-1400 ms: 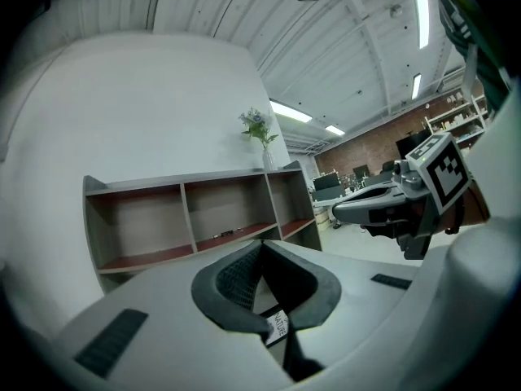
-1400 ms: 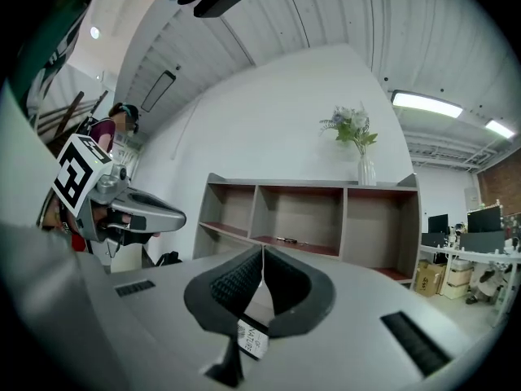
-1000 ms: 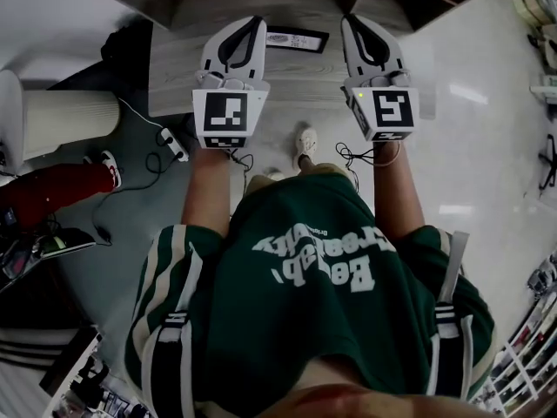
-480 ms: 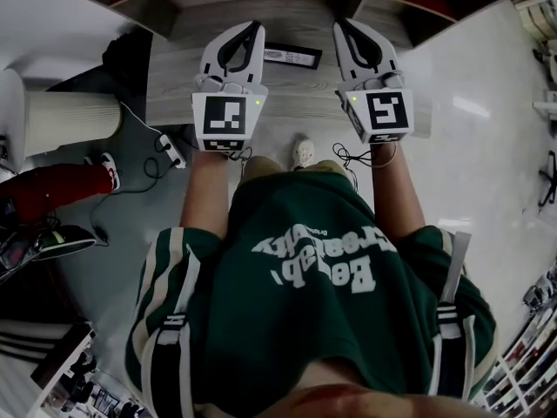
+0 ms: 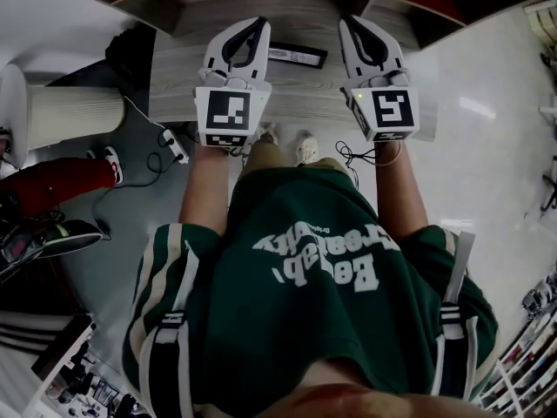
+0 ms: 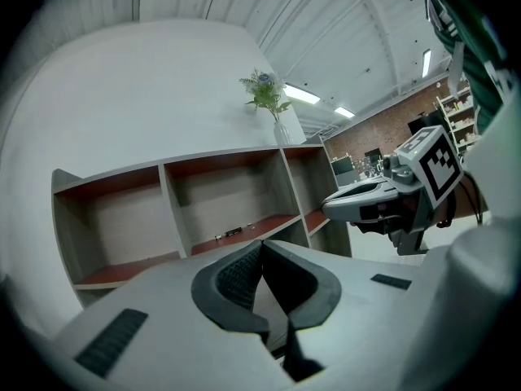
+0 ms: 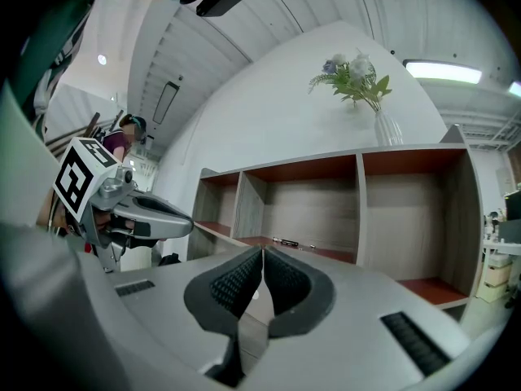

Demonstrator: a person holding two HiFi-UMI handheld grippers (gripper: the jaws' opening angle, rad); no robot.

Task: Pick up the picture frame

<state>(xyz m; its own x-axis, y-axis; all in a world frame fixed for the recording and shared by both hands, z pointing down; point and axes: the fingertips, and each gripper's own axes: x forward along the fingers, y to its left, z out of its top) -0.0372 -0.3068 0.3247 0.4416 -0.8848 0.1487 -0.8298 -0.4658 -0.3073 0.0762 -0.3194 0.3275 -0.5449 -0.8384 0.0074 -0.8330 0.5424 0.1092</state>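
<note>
The picture frame (image 5: 297, 55), a thin dark rectangle, lies flat on grey wood just ahead of and between my two grippers. In the gripper views it shows as a small dark strip (image 6: 229, 233) (image 7: 290, 243) at the front of the shelf unit's middle compartment. My left gripper (image 5: 258, 23) (image 6: 261, 243) is shut, pads together, with nothing between them. The right gripper (image 5: 346, 21) (image 7: 263, 252) is likewise shut and empty. Both point level at the shelf, side by side, apart from the frame.
The wooden shelf unit (image 7: 358, 210) has three open compartments with red floors and a vase of flowers (image 7: 386, 125) on top. On the floor to the left are a white cylinder (image 5: 74, 111), a power strip with cables (image 5: 174, 144) and a red object (image 5: 61, 185).
The person has stepped toward the shelf. Both grippers have gone forward with them, so the frame now lies closer to the fingertips. Both stay shut.
</note>
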